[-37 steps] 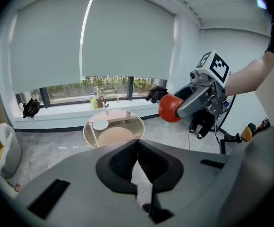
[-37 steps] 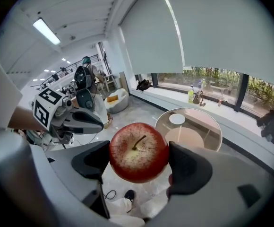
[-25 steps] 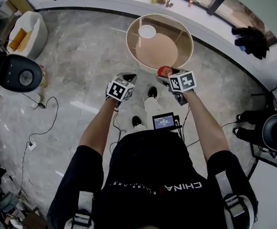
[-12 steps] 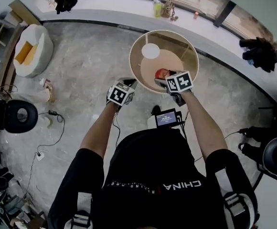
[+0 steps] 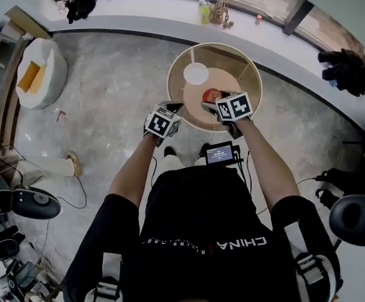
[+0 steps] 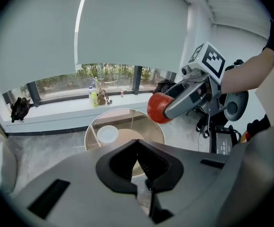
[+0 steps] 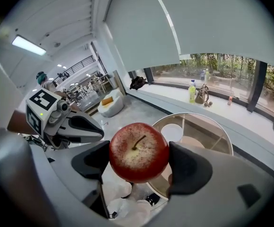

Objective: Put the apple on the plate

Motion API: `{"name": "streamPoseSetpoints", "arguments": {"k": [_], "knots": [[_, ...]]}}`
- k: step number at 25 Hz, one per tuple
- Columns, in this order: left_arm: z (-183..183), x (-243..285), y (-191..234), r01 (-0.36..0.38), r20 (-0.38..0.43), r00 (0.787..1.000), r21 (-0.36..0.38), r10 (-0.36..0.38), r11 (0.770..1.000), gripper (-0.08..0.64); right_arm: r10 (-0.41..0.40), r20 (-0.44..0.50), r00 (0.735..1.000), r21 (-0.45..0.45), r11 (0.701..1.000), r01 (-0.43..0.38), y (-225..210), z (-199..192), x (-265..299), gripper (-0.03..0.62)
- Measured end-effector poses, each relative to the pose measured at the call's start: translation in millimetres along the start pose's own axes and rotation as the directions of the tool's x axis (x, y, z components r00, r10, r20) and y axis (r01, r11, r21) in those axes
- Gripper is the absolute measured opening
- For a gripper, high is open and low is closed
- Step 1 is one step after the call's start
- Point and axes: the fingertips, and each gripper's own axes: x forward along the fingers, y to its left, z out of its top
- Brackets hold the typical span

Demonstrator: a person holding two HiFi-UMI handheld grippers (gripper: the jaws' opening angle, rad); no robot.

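Note:
My right gripper (image 7: 138, 159) is shut on a red apple (image 7: 138, 151), stem up, which fills the gap between its jaws. In the head view the apple (image 5: 211, 95) hangs over the near part of a round glass table (image 5: 248, 60). A small white plate (image 5: 196, 73) lies on the table's far left side; it also shows as the plate (image 7: 172, 132) beyond the apple and the plate (image 6: 108, 134) ahead of the left jaws. My left gripper (image 6: 138, 142) is shut and holds nothing; it hovers at the table's near left edge (image 5: 172, 109).
Bottles (image 5: 203, 8) and small items stand on the window ledge behind the table. A white beanbag seat (image 5: 41, 71) sits far left, dark clothing (image 5: 345, 68) right, black stools (image 5: 355, 219) lower right and lower left. A small screen (image 5: 220, 154) hangs at the person's waist.
The person has stepped up to the table. The apple, still in the right gripper, went from the table's near rim to over its top. The left gripper moved along, still shut.

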Motion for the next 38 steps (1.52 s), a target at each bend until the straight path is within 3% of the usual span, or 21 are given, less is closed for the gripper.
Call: {"name": "streamPoseSetpoints", "arguments": {"k": [6,12,25,31,35,38], "knots": [[21,4,24,0.036,0.021,0.999,-0.011,-0.036,0.999,0.017,-0.045,0.009,0.999,0.034,0.998,0.044,-4,14,5,0.411],[32,5,49,0.026,0.036,0.999,-0.067,-0.024,0.997,0.017,-0.088,0.042,0.995,0.036,0.996,0.086,1,37,15,0.411],[32,18,67,0.027,-0.035,0.999,-0.043,-0.028,0.999,0.017,-0.085,0.048,0.995,0.073,0.994,0.081,-22,43,26,0.411],[36,43,68,0.001,-0.068,0.998,-0.052,-0.005,0.999,0.017,-0.072,0.013,0.997,0.076,0.995,0.07,-52,35,31,0.411],[42,72,75,0.01,-0.098,0.995,-0.049,-0.015,0.999,0.017,-0.038,-0.024,0.999,0.078,0.996,0.04,-82,27,57,0.411],[52,108,95,0.004,-0.091,0.996,-0.067,-0.01,0.998,0.017,-0.058,-0.06,0.996,0.037,0.997,0.061,-112,30,86,0.411]]}}
